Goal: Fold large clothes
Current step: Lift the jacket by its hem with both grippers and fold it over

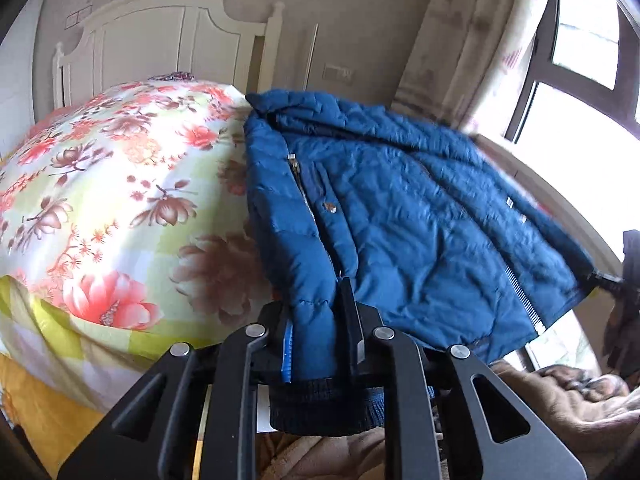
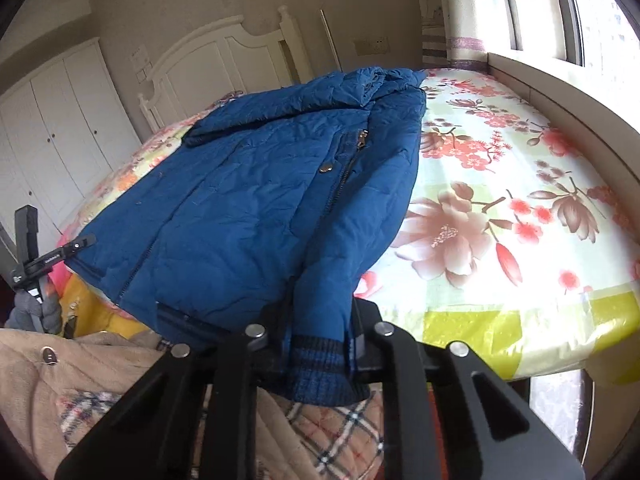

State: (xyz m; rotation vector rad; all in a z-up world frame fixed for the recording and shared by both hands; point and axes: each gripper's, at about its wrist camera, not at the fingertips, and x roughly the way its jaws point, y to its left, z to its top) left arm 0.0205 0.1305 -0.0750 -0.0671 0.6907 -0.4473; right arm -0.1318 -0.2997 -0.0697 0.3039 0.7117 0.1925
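Black fingers of the left claw [image 1: 320, 332] are clamped on one ribbed sleeve cuff [image 1: 326, 408] of the blue quilted jacket [image 1: 400, 208]; the right claw [image 2: 320, 344] pinches the other cuff [image 2: 320, 372]. Beyond them the jacket lies front-up on the floral bedsheet [image 2: 500, 208], hood toward the white headboard [image 1: 160, 36].

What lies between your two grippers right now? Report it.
The blue jacket front, spread on the floral bedsheet, spans the stretch between the left gripper and right gripper, each shut on a ribbed cuff. Both wrist views show it.
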